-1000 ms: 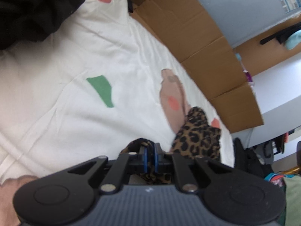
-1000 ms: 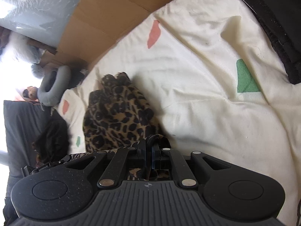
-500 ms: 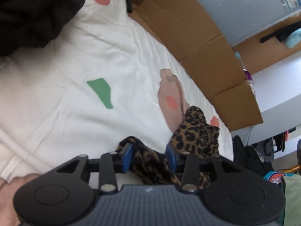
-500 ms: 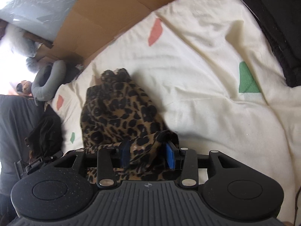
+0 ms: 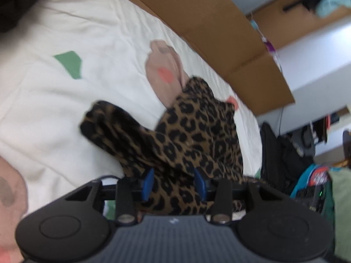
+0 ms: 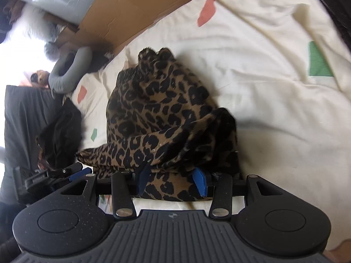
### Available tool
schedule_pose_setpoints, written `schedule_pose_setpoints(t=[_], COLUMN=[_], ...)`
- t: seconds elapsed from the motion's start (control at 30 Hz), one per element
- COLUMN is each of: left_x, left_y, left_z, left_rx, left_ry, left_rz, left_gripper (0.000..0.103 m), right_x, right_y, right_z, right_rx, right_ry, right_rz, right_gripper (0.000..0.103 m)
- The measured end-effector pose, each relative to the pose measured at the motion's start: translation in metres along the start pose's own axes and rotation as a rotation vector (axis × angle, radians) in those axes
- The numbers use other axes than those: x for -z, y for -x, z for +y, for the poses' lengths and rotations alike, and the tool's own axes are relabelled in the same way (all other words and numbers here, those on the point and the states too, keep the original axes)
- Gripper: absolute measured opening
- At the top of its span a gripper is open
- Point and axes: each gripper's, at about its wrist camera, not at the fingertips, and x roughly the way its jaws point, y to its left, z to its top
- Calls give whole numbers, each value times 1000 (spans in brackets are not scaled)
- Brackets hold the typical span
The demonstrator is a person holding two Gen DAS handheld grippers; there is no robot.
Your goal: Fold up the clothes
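Note:
A leopard-print garment [image 5: 197, 131] lies bunched on a white bedspread [image 5: 54, 100] with coloured patches. It also shows in the right wrist view [image 6: 158, 109], folded over itself. My left gripper [image 5: 174, 180] is open, its blue pads on either side of the cloth's near edge without pinching it. My right gripper [image 6: 171, 178] is open too, its blue pads spread around the cloth's near fold. The left gripper shows at the lower left of the right wrist view [image 6: 72, 173].
Brown cardboard [image 5: 208, 22] stands along the far edge of the bed. A black garment [image 6: 61, 131] and a grey neck pillow [image 6: 68, 72] lie at the left. Dark cloth [image 5: 13, 4] lies at the upper left. Bags and clutter [image 5: 307, 164] sit beside the bed.
Both grippers were shut on the leopard cloth one second ago, opened and let it go. The cloth now rests on the bed. Both grippers have pulled back slightly.

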Motion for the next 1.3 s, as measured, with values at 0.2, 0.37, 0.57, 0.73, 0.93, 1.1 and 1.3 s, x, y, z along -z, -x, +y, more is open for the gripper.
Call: schedule_pose_setpoints(t=[0.2,0.37,0.57,0.73,0.93,1.1,1.3], left_x=[8,14,18,18,19,11,-2], left_y=[-17,-30,-35,-39,-38,-44,-50], left_z=[-25,-38,-47,-59,-66,-64,-57], left_rx=[-49,-79,-100,-94,-105,-117,-144], left_ry=[-112,-196,-234,-264,-292,-301,-273], left_rz=[49,103,138,141,136,142,129], left_gripper=[42,42,42,42,42,43,43], right_x=[6,8,-2,-11,-26,-42,-60], right_y=[-16,-23,-23,-21,-20,-23,-25], right_z=[12,17,25,30,35,40,42], right_rx=[63,81,84,73,57,75,87], right_ry=[86,121,149,150,135,157,172], right_rz=[-3,-22,-43,-63,-77,-92,-111], right_gripper=[50,50,50,51,51,51,50])
